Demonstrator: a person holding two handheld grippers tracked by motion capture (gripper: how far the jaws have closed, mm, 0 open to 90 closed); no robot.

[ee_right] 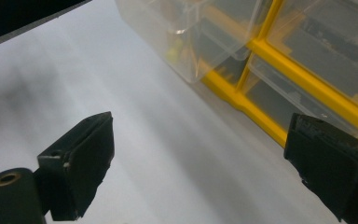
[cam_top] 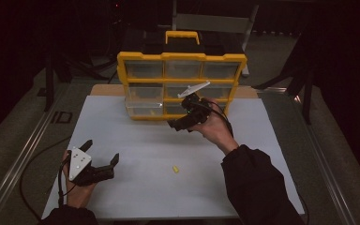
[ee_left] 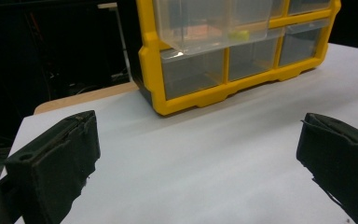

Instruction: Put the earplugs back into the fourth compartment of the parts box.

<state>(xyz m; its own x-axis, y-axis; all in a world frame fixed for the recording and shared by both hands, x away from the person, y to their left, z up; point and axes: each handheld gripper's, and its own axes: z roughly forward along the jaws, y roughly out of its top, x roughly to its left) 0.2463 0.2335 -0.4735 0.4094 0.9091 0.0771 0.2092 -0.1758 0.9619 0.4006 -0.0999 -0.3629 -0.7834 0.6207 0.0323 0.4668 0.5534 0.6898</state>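
The room is very dark. A flat white table top (cam_top: 136, 140) sits in the middle, with a strip of light brown wood (cam_top: 107, 90) at its far edge. The grey floor (cam_top: 23, 122) lies around it. Black stand legs (cam_top: 304, 79) rise at the sides.

The high view looks forward and down from above the person's side, taking in the whole white bench (cam_top: 136, 187) with the yellow drawer organizer (cam_top: 182, 84) at its far edge. The left gripper view sits low over the bench, facing the organizer's (ee_left: 233, 70) lower left corner from some way off. The right gripper view hangs much nearer, angled down along the organizer's (ee_right: 279, 70) front. All three share its pulled-out clear drawer (cam_top: 144, 104).
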